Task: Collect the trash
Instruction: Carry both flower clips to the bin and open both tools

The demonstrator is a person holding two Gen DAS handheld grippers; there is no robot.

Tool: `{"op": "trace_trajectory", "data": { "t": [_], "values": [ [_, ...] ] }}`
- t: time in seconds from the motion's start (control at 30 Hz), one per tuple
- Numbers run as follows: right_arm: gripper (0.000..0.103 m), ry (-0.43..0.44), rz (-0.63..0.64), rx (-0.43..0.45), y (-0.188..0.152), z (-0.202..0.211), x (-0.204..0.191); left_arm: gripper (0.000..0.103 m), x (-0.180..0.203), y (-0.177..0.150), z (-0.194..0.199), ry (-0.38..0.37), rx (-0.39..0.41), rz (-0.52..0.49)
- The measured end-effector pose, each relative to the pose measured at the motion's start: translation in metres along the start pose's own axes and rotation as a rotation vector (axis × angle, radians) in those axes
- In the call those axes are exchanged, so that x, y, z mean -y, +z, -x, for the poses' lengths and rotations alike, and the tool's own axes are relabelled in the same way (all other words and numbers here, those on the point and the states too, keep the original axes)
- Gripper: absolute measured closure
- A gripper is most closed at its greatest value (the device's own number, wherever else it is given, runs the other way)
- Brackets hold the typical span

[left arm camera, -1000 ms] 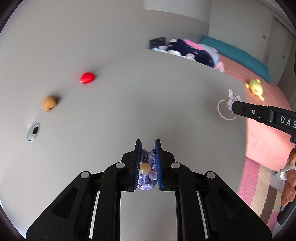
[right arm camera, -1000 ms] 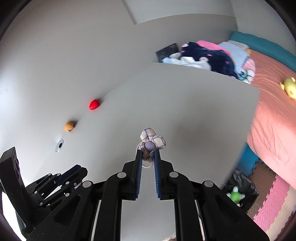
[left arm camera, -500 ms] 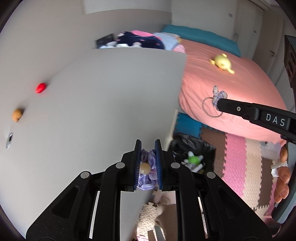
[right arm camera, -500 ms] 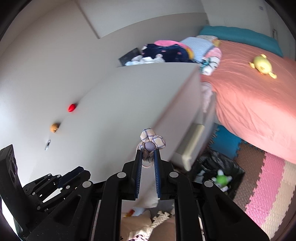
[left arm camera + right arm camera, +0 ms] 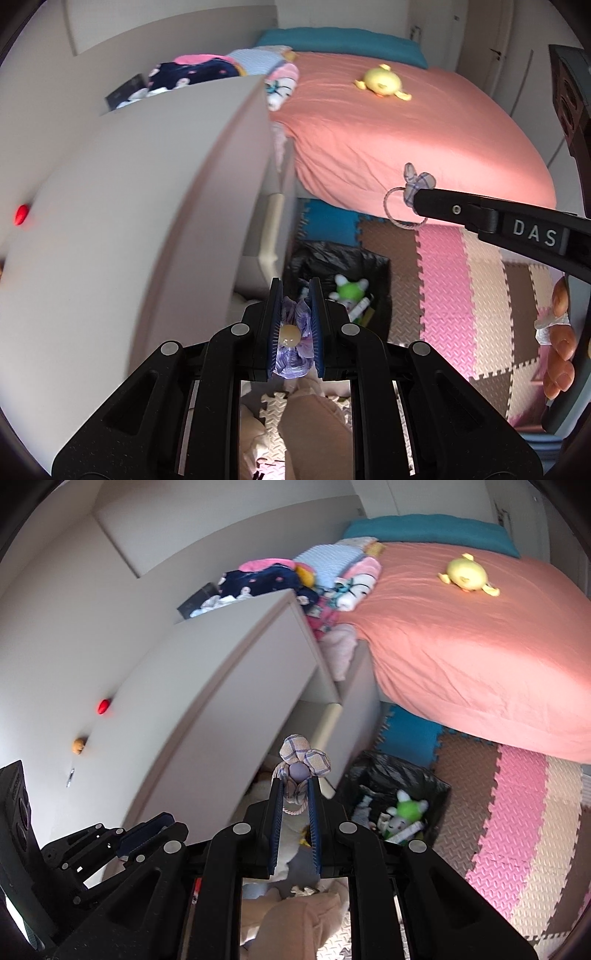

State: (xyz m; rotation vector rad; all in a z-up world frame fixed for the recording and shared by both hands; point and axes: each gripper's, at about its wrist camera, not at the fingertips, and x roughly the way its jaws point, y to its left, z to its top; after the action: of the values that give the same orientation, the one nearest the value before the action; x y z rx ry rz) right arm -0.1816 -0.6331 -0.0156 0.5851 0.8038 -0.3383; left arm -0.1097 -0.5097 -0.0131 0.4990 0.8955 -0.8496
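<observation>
A wide bed covered by a salmon-pink sheet (image 5: 424,136) is being shown at the right of both views, with a teal pillow (image 5: 432,530) lying at its head and a yellow plush toy (image 5: 466,575) resting on the sheet. A pale grey desk top (image 5: 140,206) is being seen at the left, with a small red object (image 5: 103,706) lying on it near the wall. Interlocking foam floor mats in pink, cream and brown (image 5: 461,288) are being shown beneath the bed's edge. An open bin lined with a black plastic bag (image 5: 391,775) is standing on the floor between desk and bed, and a green and white toy (image 5: 405,809) is lying inside it. The left gripper (image 5: 294,310) is being held above that bin; its jaws are opening slightly, yet a crumpled lilac fabric flower with a beige bead (image 5: 292,341) is still being pinched between the blue pads. The right gripper (image 5: 294,797) is likewise opening slightly while a checked cloth bow hair tie (image 5: 303,762) is being gripped at its tips.
</observation>
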Motion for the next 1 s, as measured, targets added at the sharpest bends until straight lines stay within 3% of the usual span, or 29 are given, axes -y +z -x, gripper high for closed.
{"op": "trace_trajectory", "data": {
  "t": [0.03, 0.07, 0.1, 0.13, 0.23, 0.67, 1.0],
  "values": [
    [0.076, -0.014, -0.003, -0.008, -0.001, -0.001, 0.003, 0.086, 0.005, 0.000, -0.004, -0.010, -0.009, -0.017],
    [0.044, -0.037, -0.008, -0.016, -0.001, -0.002, 0.007, 0.065, 0.009, 0.000, -0.007, -0.014, -0.025, -0.031],
    [0.026, -0.071, -0.017, -0.016, -0.002, -0.004, 0.011, 0.042, 0.013, 0.000, -0.011, -0.009, -0.031, -0.038],
    [0.010, -0.100, -0.026, 0.006, -0.004, -0.003, 0.015, 0.008, 0.017, -0.001, -0.012, 0.009, -0.016, -0.038],
    [0.010, -0.178, -0.037, 0.084, -0.006, 0.002, 0.023, 0.006, 0.023, -0.004, -0.017, 0.060, 0.015, -0.064],
    [0.010, -0.149, -0.118, 0.090, -0.005, -0.001, 0.045, 0.006, 0.018, -0.003, -0.024, 0.056, -0.008, -0.044],
    [0.010, -0.121, -0.060, 0.081, 0.005, -0.005, 0.008, 0.006, -0.015, 0.000, -0.009, 0.055, 0.013, -0.002]
  ]
}}
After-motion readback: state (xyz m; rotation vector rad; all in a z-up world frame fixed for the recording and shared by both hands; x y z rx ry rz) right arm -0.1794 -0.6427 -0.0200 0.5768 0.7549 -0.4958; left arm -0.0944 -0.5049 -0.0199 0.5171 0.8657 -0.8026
